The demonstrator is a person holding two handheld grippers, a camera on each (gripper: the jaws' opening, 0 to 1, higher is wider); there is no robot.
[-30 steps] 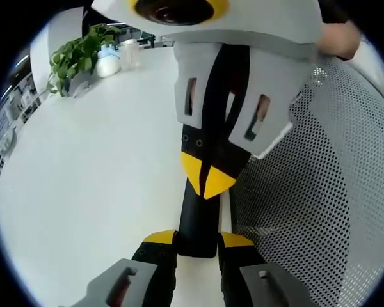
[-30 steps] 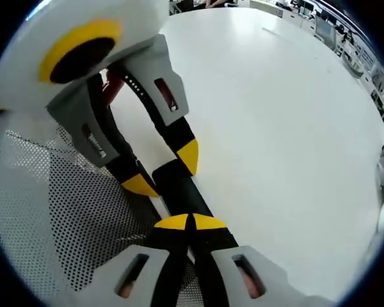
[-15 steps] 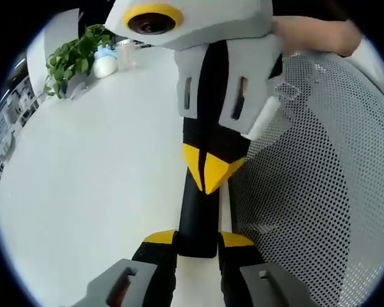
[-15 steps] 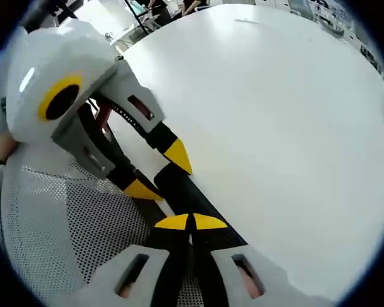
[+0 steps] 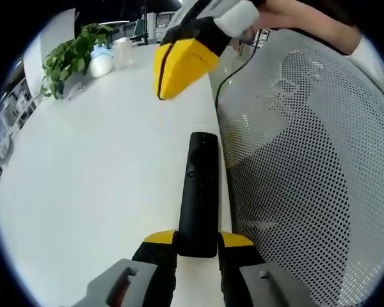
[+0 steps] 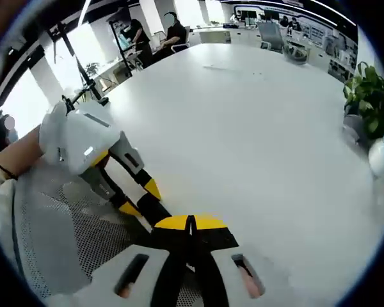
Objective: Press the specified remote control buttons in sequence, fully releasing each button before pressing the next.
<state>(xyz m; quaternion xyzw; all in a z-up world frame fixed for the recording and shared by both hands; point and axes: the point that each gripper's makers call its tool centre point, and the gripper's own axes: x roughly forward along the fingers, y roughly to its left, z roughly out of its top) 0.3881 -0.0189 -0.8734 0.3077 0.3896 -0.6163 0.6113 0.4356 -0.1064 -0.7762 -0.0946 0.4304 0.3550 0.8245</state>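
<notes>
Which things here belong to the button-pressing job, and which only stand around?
Job: remote control, held at its near end by the left gripper; right gripper, shut.

Around: potted plant, white bottle, perforated chair back, white table.

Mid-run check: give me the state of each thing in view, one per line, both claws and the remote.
Remote control: flat on the white table, near end gripped.
Left claw: shut on the remote control's near end.
Right claw: shut, lifted clear of the remote control.
Potted plant: upright at the table's far edge.
</notes>
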